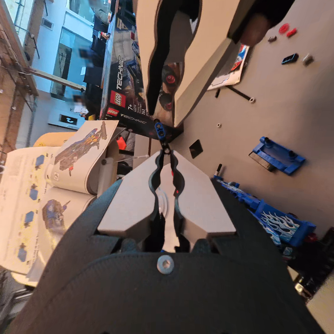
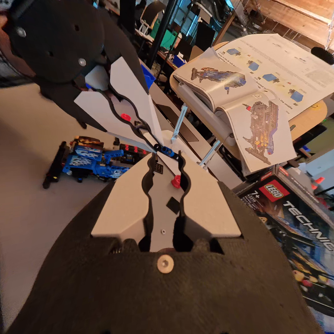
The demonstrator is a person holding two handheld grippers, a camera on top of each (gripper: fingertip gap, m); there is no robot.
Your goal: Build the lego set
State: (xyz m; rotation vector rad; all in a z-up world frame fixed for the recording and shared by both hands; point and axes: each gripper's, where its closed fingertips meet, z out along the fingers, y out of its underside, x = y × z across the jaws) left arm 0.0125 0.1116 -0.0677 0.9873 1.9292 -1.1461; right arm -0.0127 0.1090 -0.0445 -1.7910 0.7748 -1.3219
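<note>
My left gripper [image 1: 166, 152] is shut on a small black pin piece [image 1: 165, 147] that carries a blue two-hole connector [image 1: 159, 129] at its far end. It holds it in the air above the grey table [image 1: 271, 112]. In the right wrist view the left gripper [image 2: 154, 149] comes in from the upper left. My right gripper [image 2: 167, 154] is open, with the blue connector [image 2: 168, 151] between its fingertips. In the left wrist view the right gripper [image 1: 164, 119] comes in from the top. The partly built blue truck model [image 2: 90, 162] lies on the table to the left.
An open instruction booklet [image 2: 235, 90] rests on a stand, with the set's box [image 2: 289, 207] beside it. On the table lie a blue panel piece [image 1: 276, 155], a black tile [image 1: 196, 149], a black axle [image 1: 238, 93], red pieces [image 1: 287, 29] and a red bush [image 2: 176, 181]. Less than 4 cm separates the two grippers' tips. The black tile [image 1: 196, 149] is about equally far from each gripper, around 20 cm. It is also in sight in the right wrist view [image 2: 173, 205].
</note>
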